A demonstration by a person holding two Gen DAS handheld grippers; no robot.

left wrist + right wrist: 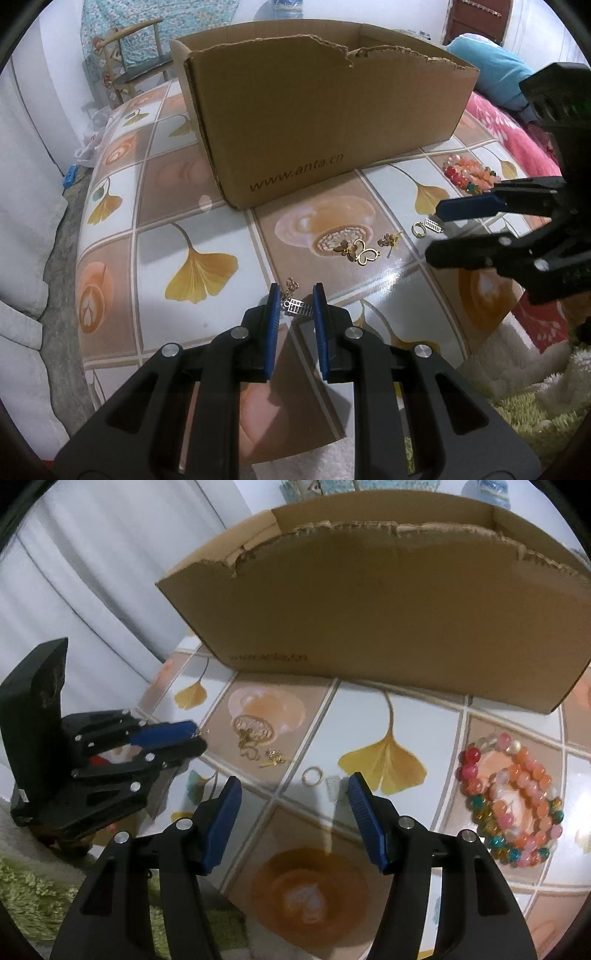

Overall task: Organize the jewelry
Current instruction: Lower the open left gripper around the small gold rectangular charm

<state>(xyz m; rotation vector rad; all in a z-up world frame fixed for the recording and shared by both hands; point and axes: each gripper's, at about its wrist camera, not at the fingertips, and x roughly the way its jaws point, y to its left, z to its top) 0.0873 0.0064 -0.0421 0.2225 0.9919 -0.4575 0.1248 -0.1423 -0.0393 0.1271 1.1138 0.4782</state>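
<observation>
A brown cardboard box (325, 122) stands at the back of the tiled table; it also shows in the right wrist view (388, 609). My left gripper (295, 301) is partly open around a small silver grid charm on a gold chain (295, 306), the pads not visibly pressing it. Gold butterfly pieces (356, 251), a gold ring (419, 229) and a second silver charm (433, 224) lie on the table. My right gripper (293, 786) is open, just short of the ring (313, 775) and the silver charm (333, 786). Beaded bracelets (511, 794) lie to its right.
The table (177, 206) has a glossy ginkgo-and-coffee patterned cover. A green shaggy rug (33, 897) lies below its front edge. A wooden chair (136, 62) stands at the back left, and pink bedding (506, 133) at the right.
</observation>
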